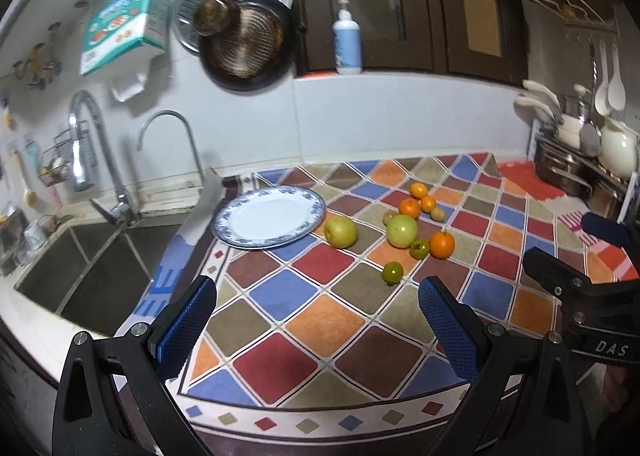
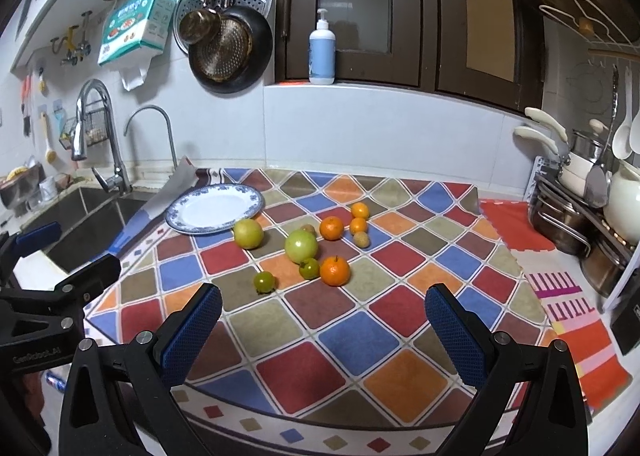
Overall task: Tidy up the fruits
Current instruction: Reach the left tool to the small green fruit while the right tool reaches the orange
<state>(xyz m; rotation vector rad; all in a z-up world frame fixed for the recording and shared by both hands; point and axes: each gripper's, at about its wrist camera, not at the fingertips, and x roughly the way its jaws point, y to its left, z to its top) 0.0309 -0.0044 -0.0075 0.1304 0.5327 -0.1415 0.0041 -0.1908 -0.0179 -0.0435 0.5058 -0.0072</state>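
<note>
We hold the left gripper (image 1: 316, 320) and right gripper (image 2: 322, 326) with jaws spread wide, gripping nothing. The fruits (image 2: 301, 246) lie on the tabletop (image 2: 360, 336) ahead of both, beside the plate (image 2: 214, 209).

the right gripper (image 2: 322, 310) hangs with blue-padded jaws wide apart over a diamond-patterned multicolour mat (image 2: 360, 340), where green and orange fruits (image 2: 302, 246) lie clustered beside an empty blue-rimmed white plate (image 2: 176, 215) near the steel sink (image 2: 80, 215).
</note>
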